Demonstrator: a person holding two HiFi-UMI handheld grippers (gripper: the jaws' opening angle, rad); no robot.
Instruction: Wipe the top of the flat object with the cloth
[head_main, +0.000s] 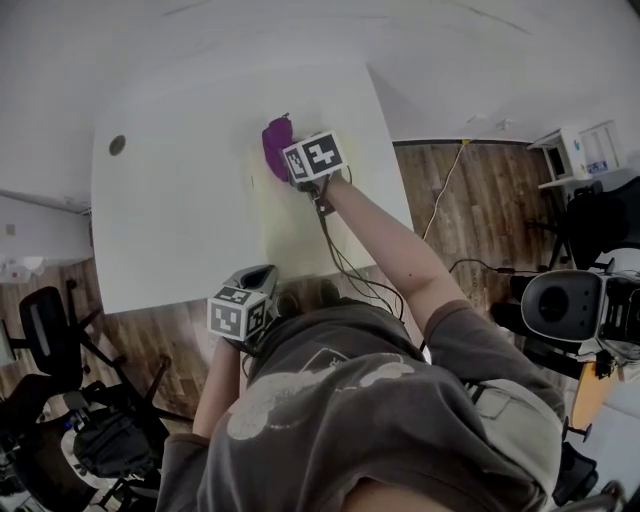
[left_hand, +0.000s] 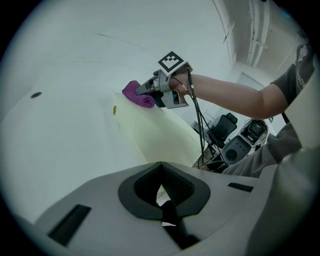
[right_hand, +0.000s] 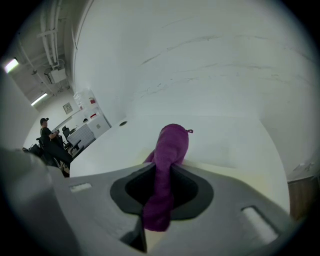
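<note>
Toward upper centre of head view, clamped tight between right gripper (head_main: 292, 165) jaws: bunched, fuzzy purple cloth (head_main: 276, 143), pressed on far end of smooth pale-yellow flat sheet (head_main: 300, 240) lying on white table (head_main: 170, 200). Lower left, at table's near edge: left gripper (head_main: 255, 278), jaws together, empty.

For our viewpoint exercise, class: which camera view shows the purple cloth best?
The right gripper view: the cloth fills the centre, pinched in the right claw. The left gripper view shows it small, from the side, on the flat object. The head view shows it small beside the marker cube.
</note>
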